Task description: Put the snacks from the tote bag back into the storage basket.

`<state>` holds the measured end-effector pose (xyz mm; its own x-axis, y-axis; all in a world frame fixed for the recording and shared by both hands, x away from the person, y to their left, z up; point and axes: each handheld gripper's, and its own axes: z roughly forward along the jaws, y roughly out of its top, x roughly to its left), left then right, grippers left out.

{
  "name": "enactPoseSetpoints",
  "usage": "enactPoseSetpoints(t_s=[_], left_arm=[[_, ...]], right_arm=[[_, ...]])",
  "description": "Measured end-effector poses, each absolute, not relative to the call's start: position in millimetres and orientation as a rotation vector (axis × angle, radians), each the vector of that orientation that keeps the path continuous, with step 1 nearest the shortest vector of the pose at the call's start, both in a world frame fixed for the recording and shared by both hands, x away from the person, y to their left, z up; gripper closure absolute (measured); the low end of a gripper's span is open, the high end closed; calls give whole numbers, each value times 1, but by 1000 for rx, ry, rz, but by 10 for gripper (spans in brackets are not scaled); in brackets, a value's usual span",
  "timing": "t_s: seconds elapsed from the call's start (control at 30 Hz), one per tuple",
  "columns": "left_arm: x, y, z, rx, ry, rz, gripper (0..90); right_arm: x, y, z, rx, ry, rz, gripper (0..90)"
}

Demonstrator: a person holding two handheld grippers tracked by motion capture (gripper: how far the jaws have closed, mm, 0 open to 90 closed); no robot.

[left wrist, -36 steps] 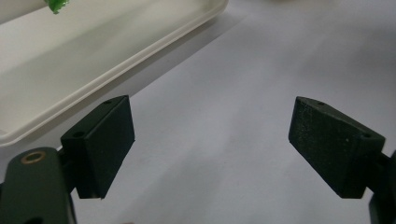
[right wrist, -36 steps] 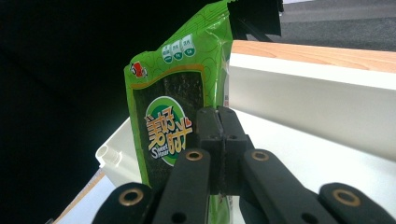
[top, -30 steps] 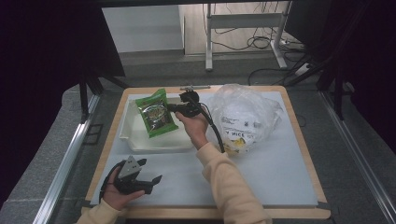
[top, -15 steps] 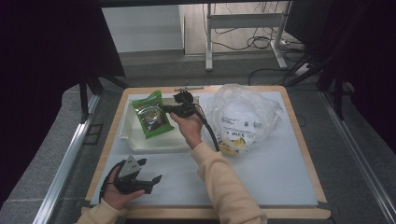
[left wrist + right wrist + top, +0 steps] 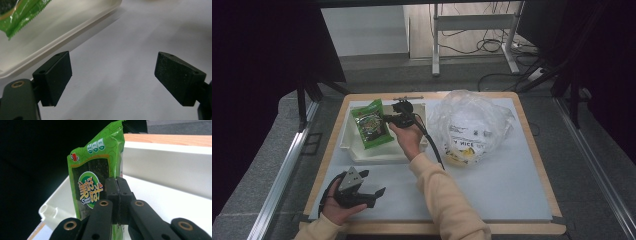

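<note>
Gripping a green snack packet (image 5: 96, 182) by its edge, right hand-held gripper (image 5: 119, 195) seen with jaws pressed together on the film, packet standing upright in the right gripper view. Observed in the high view over the white tray (image 5: 362, 152), at the tray's rear half; packet (image 5: 371, 124) lying tilted across the tray's left part, right hand-held gripper (image 5: 393, 119) at the packet's right edge. Could not tell from the high view whether the packet's lower end touched the tray floor. Noted tray set on the worktop (image 5: 507, 185), left of centre, with a crumpled clear plastic bag (image 5: 472, 125) just beside it on the right, printed goods visible inside. Found left hand-held gripper (image 5: 374, 185) low at the worktop's near left corner, held in the person's left hand (image 5: 337, 210), jaws spread wide with nothing between them. Confirmed in the left gripper view: bare worktop (image 5: 120, 62) between the two pads, tray rim (image 5: 62, 32) and a corner of the green packet (image 5: 22, 15) beyond, apart from the jaws.
</note>
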<state>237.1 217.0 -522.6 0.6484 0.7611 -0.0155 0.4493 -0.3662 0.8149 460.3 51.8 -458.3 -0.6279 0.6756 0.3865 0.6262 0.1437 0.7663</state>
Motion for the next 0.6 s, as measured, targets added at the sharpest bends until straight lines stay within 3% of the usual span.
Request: enactPoseSetpoints(t_s=[0.6], left_arm=[[237,218,-523,2019,942,463,145]], right_arm=[[463,68,-491,1396,2342,1350,897]])
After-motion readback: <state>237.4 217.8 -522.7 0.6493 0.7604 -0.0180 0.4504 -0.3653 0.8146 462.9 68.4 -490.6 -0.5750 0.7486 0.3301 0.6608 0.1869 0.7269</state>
